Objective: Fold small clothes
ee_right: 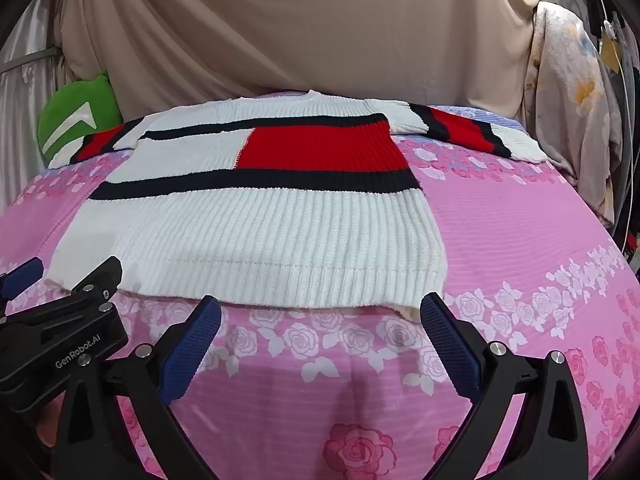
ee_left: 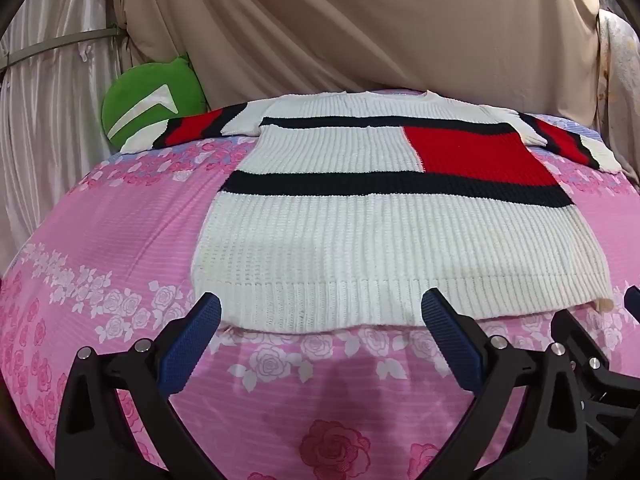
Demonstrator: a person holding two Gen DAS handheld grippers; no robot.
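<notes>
The knitted sweater lay flat and unfolded on the pink rose-print bedspread, hem toward the cameras, both sleeves stretched out sideways; it was white ribbed knit with two dark bands and a red block on the chest. The left gripper hovered just short of the hem with its jaws spread wide, blue pads holding nothing. The right gripper was close beside it at the same edge, jaws likewise spread and empty, near the sweater's corner. A green cushion rested past one sleeve, against beige draped cloth hanging behind the bed
</notes>
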